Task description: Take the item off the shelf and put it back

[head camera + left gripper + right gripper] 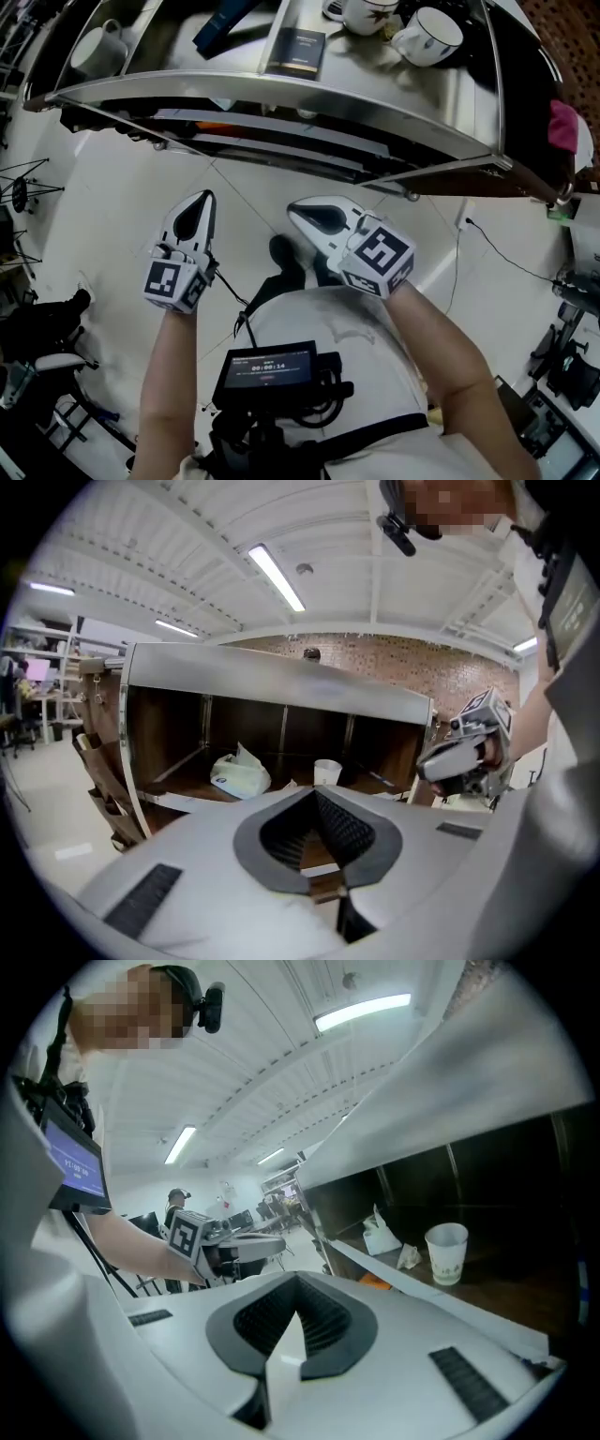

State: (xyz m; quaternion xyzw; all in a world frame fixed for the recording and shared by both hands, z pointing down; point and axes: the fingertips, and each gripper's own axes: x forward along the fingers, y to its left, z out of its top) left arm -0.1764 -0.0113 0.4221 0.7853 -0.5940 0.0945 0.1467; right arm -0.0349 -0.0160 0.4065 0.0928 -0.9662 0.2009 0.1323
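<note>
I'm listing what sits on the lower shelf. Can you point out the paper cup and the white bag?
paper cup [446, 1258], right gripper view, on its side wall.
white bag [239, 776], left gripper view, on its bulging middle.

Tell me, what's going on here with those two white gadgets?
A person stands before a metal shelf, holding a left gripper and a right gripper. Both have their jaws shut with nothing between them. A paper cup and a white bag sit on a lower level, untouched. Nothing is picked up yet.

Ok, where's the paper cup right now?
In the left gripper view, the paper cup stands upright on the lower shelf, just right of the white plastic bag.
</note>
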